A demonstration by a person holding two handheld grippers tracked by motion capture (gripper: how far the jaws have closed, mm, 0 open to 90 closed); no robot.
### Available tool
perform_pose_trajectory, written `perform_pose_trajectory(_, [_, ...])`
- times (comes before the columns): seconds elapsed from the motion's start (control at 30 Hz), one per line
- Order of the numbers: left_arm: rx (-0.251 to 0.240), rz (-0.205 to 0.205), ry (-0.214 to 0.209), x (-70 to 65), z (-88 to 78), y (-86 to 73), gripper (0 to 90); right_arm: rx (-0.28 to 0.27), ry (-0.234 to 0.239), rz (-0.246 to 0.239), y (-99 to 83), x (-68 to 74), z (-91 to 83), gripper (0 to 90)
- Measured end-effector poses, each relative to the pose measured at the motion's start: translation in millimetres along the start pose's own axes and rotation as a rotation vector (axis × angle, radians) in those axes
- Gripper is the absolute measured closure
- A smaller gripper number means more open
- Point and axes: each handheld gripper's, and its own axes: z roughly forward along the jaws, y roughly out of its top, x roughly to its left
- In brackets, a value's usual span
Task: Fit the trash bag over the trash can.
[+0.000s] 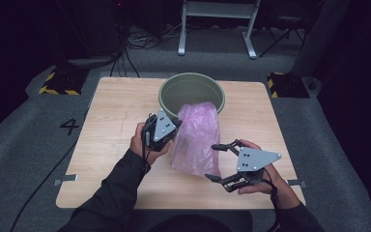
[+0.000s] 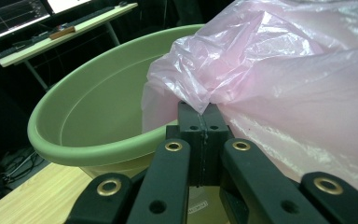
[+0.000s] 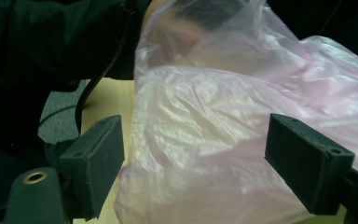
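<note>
The pink plastic bag (image 1: 196, 137) stands on the desk (image 1: 111, 145) just in front of the green basin (image 1: 174, 92), its top leaning against the basin's near rim and hiding part of it; something small and dark seems to lie inside the film, too blurred to name. On the side of the bag away from the desk's right edge, the left gripper (image 1: 173, 126) has its jaws pressed together on a pinch of the crumpled film, which in the left gripper view gathers into a tight fold right at the pads with the basin's rim just behind. On the bag's other side, lower and nearer the person, the right gripper (image 1: 216, 162) has its jaws spread wide; in the right gripper view the two pads (image 3: 100, 161) stand apart with the bag's glossy flank between them and neither touching it. The likely risk is in the right side's grasp: the film is thin and slack, so jaws closing on the bulging flank could catch only a slippery skin of plastic and slide off, or squeeze the contents. With just one small pinch carrying it, a lift toward the basin could tear the film or tip the bag open-end down, and its top could snag on the rim
</note>
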Motion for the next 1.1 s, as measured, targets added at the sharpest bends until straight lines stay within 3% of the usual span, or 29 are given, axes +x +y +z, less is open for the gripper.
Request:
perform_pose_trajectory(0.17, [-0.005,0.004,-0.018,0.3,-0.6,-0.5,90.0,0.055,-0.095,-0.027,-0.3,1.0,11.3,31.5])
perform_pose_trajectory(0.3, [-0.012,0.006,-0.037,0.5,-1.6,-1.1,89.9,0.085,-0.180,-0.057,-3.4,-3.5,19.2,56.2])
perform_pose_trajectory(0.43, [-0.014,0.021,-0.052,-1.3,-3.9,-0.3,89.7,0.068,-0.205,-0.080,-5.7,-8.9,20.7,79.3])
perform_pose_trajectory(0.5, [-0.013,0.027,-0.054,-1.0,-4.3,-0.3,88.9,0.047,-0.212,-0.076,-5.1,-11.7,18.9,86.7])
perform_pose_trajectory(0.6, [-0.012,0.024,-0.066,0.1,-5.5,-0.3,79.6,0.023,-0.226,-0.074,-2.3,-15.3,15.3,89.9])
perform_pose_trajectory(0.77, [-0.046,0.000,-0.108,-0.6,-16.4,0.3,34.7,0.001,-0.246,-0.049,2.3,-24.8,11.5,90.0])
perform_pose_trajectory(0.93, [-0.036,-0.015,-0.138,-1.3,-32.9,-2.9,25.1,-0.011,-0.265,-0.012,2.8,-35.4,11.0,90.0])
perform_pose_trajectory(1.1, [-0.034,-0.006,-0.215,-10.4,-44.4,-6.1,19.9,-0.007,-0.288,0.009,2.9,-41.4,13.5,90.0])
